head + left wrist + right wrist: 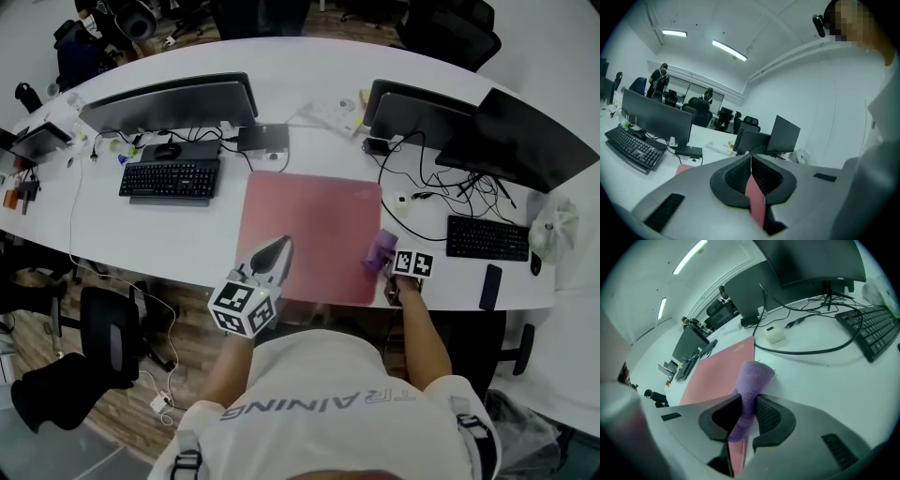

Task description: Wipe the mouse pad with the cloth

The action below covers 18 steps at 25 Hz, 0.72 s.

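On the left of the white desk (pixel 187 234) a black keyboard (pixel 171 178) lies in front of a dark monitor (pixel 173 101), at about 10 o'clock from the pink mouse pad (pixel 309 225). The left gripper (pixel 278 248) sits over the pad's near-left part, at about 7 o'clock from its middle, pointing away from the person. In the left gripper view its 2 fingers (pixel 740 176) are pressed flat together with nothing between them, and only a sliver of pink pad shows beneath. The pad lies square in the middle of the desk between the 2 workstations. The purple cloth (pixel 380 251) is at the pad's right edge, near 4 o'clock. The right gripper (pixel 389 264) holds it: in the right gripper view the fingers (pixel 771 416) are clamped on the cloth's (pixel 752 378) lower part, and its free end stands up in a bunch ahead of them, beside the edge of the pad (pixel 722 371). Further right, at 3 o'clock, a second black keyboard (pixel 487 238) lies under another monitor (pixel 525 141), with dark cables running across the desk
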Motion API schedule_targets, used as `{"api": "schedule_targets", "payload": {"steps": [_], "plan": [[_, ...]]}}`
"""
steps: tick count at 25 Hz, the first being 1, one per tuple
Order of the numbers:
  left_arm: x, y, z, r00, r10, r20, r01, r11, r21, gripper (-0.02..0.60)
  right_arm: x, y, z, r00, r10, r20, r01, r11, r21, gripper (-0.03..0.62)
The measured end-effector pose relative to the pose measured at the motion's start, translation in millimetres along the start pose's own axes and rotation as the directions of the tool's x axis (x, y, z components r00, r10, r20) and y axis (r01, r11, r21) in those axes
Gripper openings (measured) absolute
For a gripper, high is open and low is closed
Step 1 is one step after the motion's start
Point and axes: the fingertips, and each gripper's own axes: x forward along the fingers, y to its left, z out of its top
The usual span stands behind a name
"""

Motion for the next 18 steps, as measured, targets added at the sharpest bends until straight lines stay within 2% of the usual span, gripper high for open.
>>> {"api": "schedule_targets", "payload": {"steps": [3, 6, 12, 18], "plan": [[-2, 1, 4, 1.0, -0.001, -0.002, 0.001, 1.0, 0.01, 0.032, -13, -2, 1, 0.999, -0.024, 0.023, 0.024, 1.0, 0.016, 0.1], [-10, 9, 8, 1.0, 0.005, 0.002, -0.005, 1.0, 0.015, 0.032, -29, 24, 9, 0.996, 0.017, 0.082, -0.018, 1.0, 0.018, 0.1], [-47, 40, 16, 1.0, 0.024, 0.019, -0.024, 1.0, 0.017, 0.032, -36, 122, 23, 0.974, 0.146, 0.171, -0.138, 0.989, -0.059, 0.1], [-109, 86, 29, 0.997, 0.065, 0.042, -0.065, 0.998, 0.014, 0.032, -13, 243, 4, 0.955, 0.27, 0.125, -0.249, 0.955, -0.161, 0.1]]}}
